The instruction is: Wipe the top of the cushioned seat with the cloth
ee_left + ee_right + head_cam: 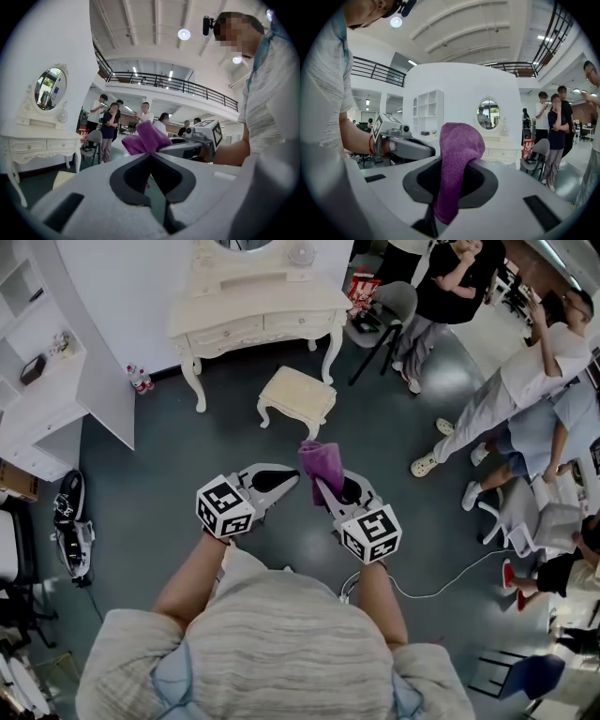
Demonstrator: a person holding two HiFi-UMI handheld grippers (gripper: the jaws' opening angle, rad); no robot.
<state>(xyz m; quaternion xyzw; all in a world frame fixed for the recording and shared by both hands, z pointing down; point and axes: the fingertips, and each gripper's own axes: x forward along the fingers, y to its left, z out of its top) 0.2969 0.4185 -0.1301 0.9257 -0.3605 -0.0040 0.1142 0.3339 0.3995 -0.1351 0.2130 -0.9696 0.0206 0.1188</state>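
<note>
Left claw (284, 480) closed, empty, level. Right claw (328, 491) clamped on cloth (319, 461), tipped slightly down. Both side by side.

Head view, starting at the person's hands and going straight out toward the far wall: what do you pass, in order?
right gripper → purple cloth it holds → cushioned seat → white dressing table

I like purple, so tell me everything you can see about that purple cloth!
The purple cloth looks soft and fuzzy, like a small towel. It is bunched up, not spread flat. The right tool is shut on its middle: a rounded lump sticks out past the jaws and a tail hangs back between them. It is held in the air, short of the cream cushioned seat. Only that tool touches it.
</note>
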